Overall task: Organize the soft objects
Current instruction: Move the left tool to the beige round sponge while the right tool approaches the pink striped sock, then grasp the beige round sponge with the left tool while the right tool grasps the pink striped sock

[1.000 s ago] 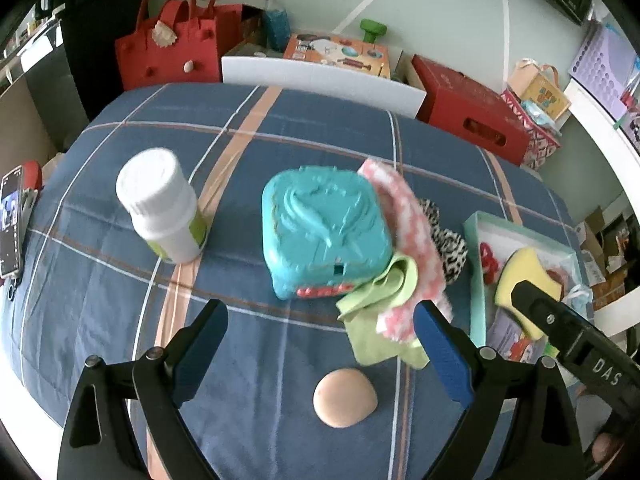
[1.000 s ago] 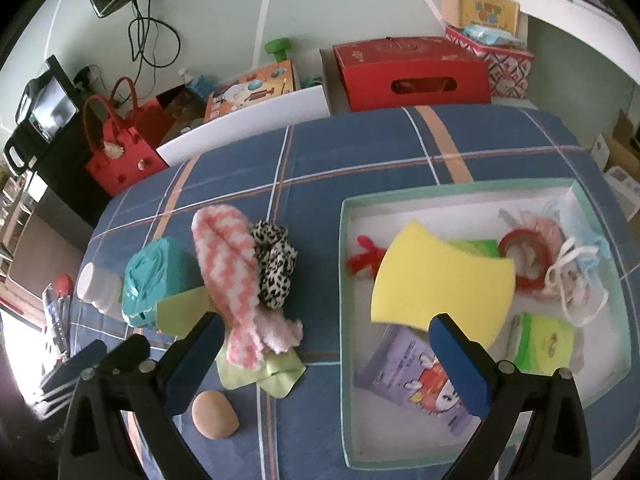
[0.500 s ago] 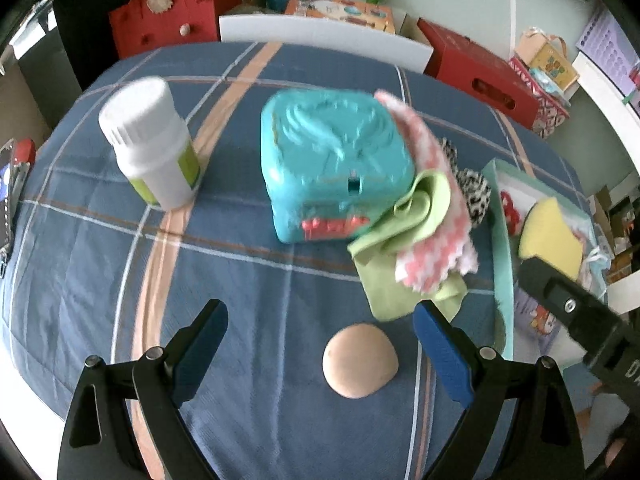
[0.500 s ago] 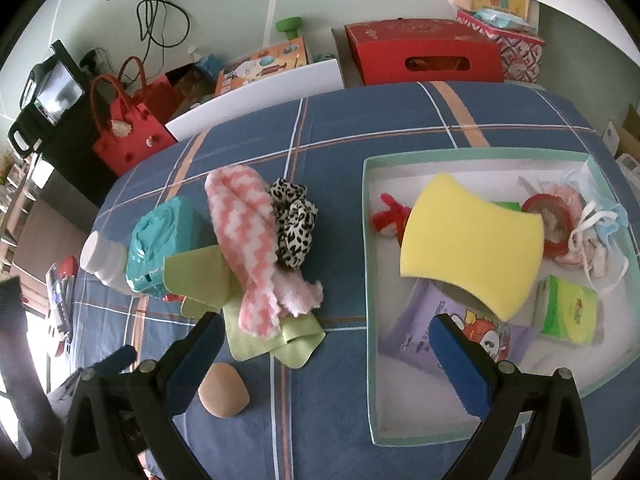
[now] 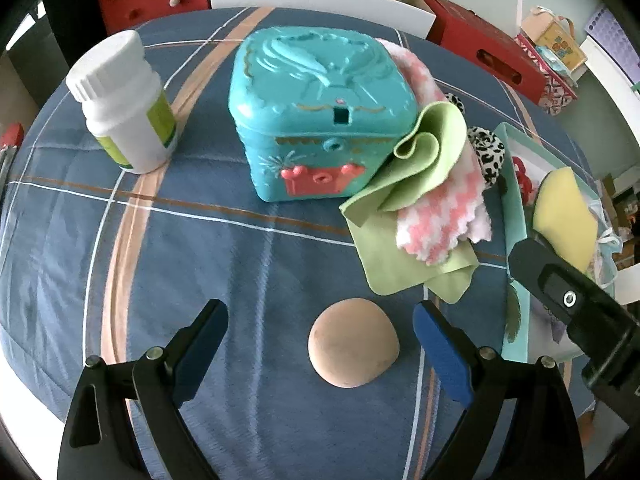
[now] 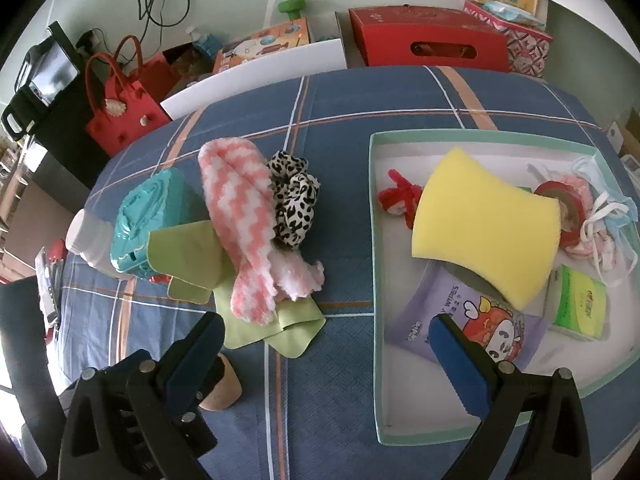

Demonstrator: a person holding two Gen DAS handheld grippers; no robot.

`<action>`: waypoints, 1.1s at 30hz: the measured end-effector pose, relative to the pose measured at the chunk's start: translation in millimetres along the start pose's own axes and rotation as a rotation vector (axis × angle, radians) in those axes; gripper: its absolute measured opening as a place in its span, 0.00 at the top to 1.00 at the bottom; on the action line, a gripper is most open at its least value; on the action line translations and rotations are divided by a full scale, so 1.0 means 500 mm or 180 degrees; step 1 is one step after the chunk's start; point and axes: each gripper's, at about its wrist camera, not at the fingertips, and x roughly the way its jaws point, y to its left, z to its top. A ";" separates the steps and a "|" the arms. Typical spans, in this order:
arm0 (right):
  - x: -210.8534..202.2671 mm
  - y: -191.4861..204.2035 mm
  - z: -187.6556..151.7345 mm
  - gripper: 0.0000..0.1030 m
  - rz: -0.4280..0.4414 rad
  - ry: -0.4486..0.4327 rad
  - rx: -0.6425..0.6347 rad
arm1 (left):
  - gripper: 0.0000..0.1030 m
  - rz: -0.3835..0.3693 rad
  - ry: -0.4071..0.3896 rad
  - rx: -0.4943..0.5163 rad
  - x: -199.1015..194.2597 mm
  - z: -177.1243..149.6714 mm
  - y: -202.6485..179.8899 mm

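Observation:
A beige makeup sponge lies on the blue plaid cloth between the fingers of my open, empty left gripper; it shows partly in the right wrist view. A pink-and-white fuzzy sock lies over a green cloth, beside a leopard scrunchie. The teal-rimmed box holds a yellow sponge, a wipes pack, a face mask and more. My right gripper is open and empty, above the cloth near the box's left wall.
A teal toy chest and a white pill bottle stand on the table. Red bags, a red carton and toy boxes sit beyond the far edge. The right gripper's body shows in the left wrist view.
My left gripper has moved forward and down, so the beige sponge now lies between its fingers. My right gripper has drifted left and lower over the cloth.

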 end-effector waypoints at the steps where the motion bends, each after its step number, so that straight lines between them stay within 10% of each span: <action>1: 0.000 -0.001 0.001 0.00 -0.0004 -0.0001 0.0002 | 0.09 -0.0003 0.0010 0.0017 0.003 -0.002 -0.004; 18: 0.006 -0.006 0.005 0.00 -0.0002 0.0012 0.0024 | 0.51 -0.0144 0.0171 0.0193 0.038 -0.032 -0.086; 33: 0.004 0.010 0.012 0.00 0.0081 -0.0091 -0.0052 | 0.52 -0.0292 0.0033 -0.0069 -0.002 0.014 -0.033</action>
